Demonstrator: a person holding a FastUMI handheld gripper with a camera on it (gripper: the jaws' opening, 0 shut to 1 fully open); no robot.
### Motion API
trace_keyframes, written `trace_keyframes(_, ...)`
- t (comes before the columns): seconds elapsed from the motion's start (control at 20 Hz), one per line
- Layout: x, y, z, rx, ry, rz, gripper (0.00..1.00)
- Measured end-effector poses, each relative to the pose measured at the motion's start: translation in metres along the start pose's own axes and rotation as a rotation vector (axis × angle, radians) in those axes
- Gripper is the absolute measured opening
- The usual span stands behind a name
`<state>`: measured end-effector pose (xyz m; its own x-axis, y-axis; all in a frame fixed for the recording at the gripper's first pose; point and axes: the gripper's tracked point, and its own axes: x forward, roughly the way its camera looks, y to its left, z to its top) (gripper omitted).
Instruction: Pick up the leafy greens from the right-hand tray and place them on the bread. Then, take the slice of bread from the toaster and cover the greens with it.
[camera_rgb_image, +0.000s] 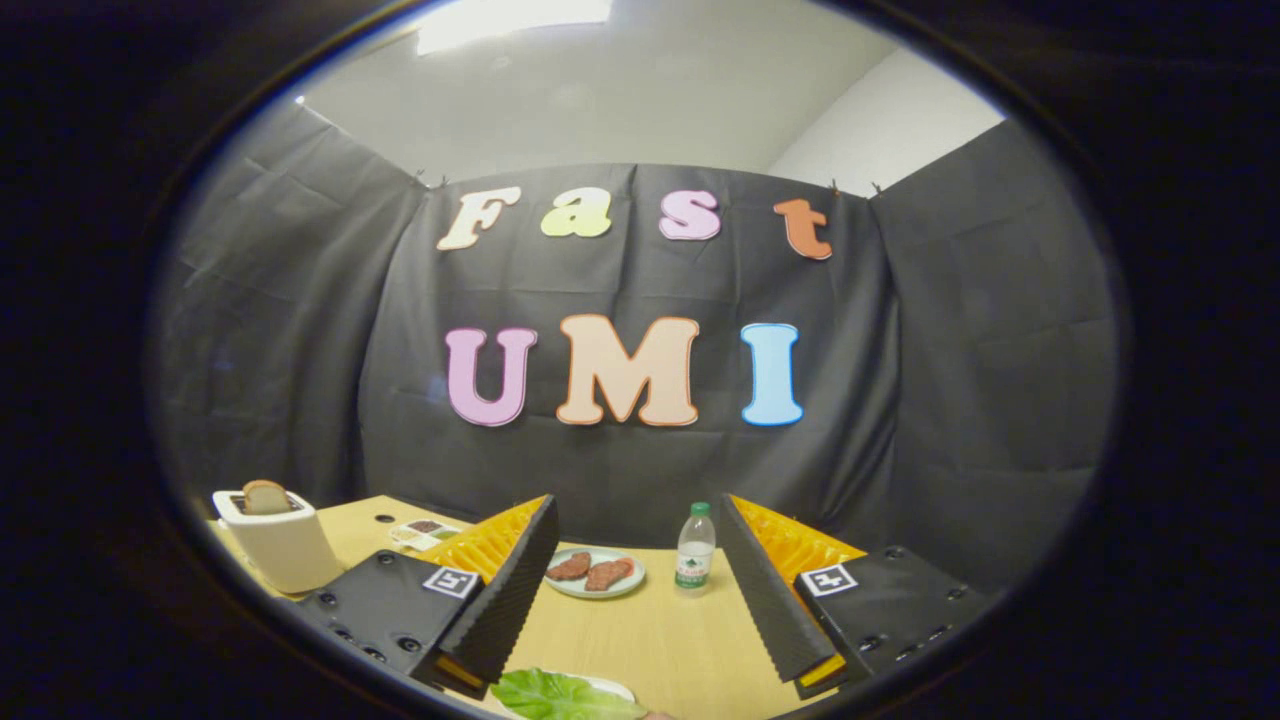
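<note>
Gripper (640, 600) spread wide, holding nothing, hovering over the table (660, 640). Leafy greens (560, 697) lying near, just below the fingertips on a pale plate rim. Likely light, limp, easily torn: best pinched gently at the thicker rib. Bread slice (266, 497) upright in the toaster (285, 545), far left.

White toaster (285, 545), green leaf (562, 694), tan table (650, 635)

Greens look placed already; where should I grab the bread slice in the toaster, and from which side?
Grip the rounded top of the bread slice standing above the toaster, coming down from above, probably with a finger on each flat face. The gripper is open, holding nothing.
</note>
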<state>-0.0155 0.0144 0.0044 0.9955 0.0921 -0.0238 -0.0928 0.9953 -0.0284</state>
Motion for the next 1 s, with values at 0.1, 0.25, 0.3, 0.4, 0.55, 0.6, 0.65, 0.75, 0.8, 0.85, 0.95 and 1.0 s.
trace_keyframes(0.1, 0.001, 0.003, -0.008, -0.016, 0.027, 0.036, 1.00)
trace_keyframes(0.25, 0.006, 0.012, -0.029, -0.039, 0.092, 0.122, 1.00)
trace_keyframes(0.3, 0.007, 0.013, -0.039, -0.045, 0.120, 0.151, 1.00)
trace_keyframes(0.4, 0.009, 0.018, -0.058, -0.069, 0.176, 0.209, 1.00)
trace_keyframes(0.55, 0.010, 0.024, -0.096, -0.113, 0.284, 0.286, 1.00)
trace_keyframes(0.6, 0.010, 0.028, -0.106, -0.130, 0.316, 0.312, 1.00)
trace_keyframes(0.65, 0.009, 0.034, -0.115, -0.149, 0.343, 0.343, 1.00)
trace_keyframes(0.75, 0.008, 0.042, -0.130, -0.199, 0.380, 0.391, 1.00)
trace_keyframes(0.8, 0.007, 0.045, -0.139, -0.217, 0.398, 0.414, 1.00)
trace_keyframes(0.85, 0.008, 0.052, -0.147, -0.228, 0.419, 0.436, 1.00)
trace_keyframes(0.95, 0.005, 0.062, -0.165, -0.250, 0.471, 0.487, 1.00)
trace_keyframes(1.0, 0.003, 0.066, -0.177, -0.266, 0.507, 0.514, 1.00)
